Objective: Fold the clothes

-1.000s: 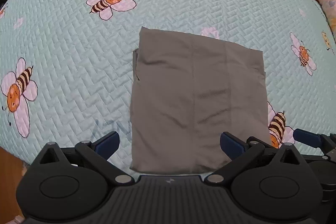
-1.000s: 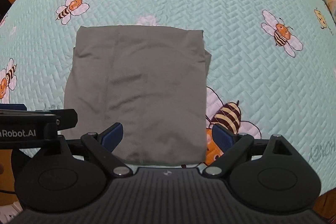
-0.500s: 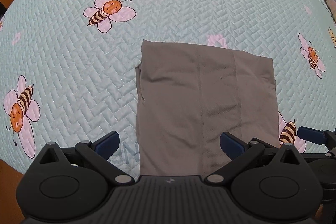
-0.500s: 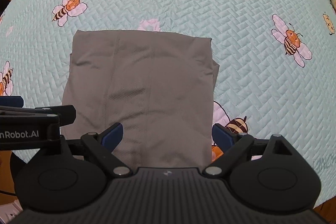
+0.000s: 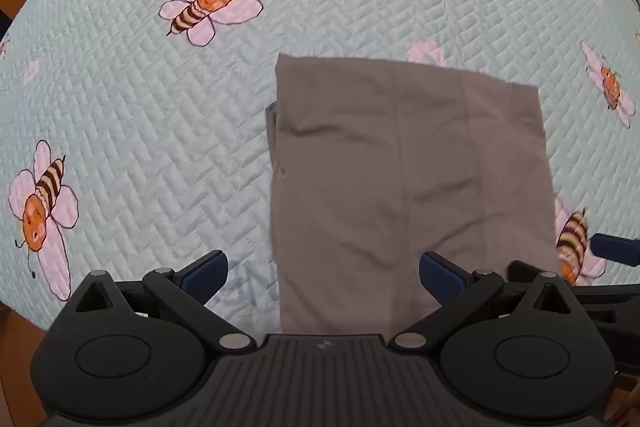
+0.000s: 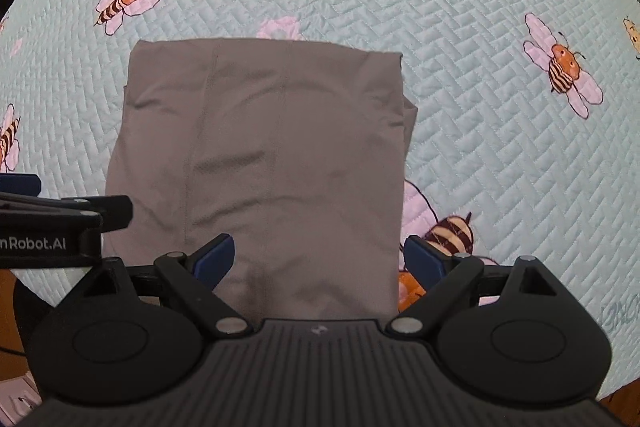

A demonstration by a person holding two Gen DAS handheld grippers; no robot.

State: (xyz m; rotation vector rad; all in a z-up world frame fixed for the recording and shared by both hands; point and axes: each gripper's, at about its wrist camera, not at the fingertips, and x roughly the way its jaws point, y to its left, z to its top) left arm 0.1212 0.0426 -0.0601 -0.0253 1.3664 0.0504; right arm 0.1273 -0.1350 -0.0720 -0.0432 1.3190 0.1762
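Grey cloth [image 5: 408, 179] lay flat on bed [image 5: 160, 131], just ahead of both grippers. Left gripper [image 5: 323, 269] and right gripper [image 6: 319, 257] stood spread wide, empty. Judged light, limp, likely slippery; near corners best for pinching.

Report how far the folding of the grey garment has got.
Done: the grey garment already lies as a neat rectangle on the bee quilt, with layered edges showing at its side. In hand: nothing; the left gripper and right gripper are both open over its near edge. Left: possibly one more fold.
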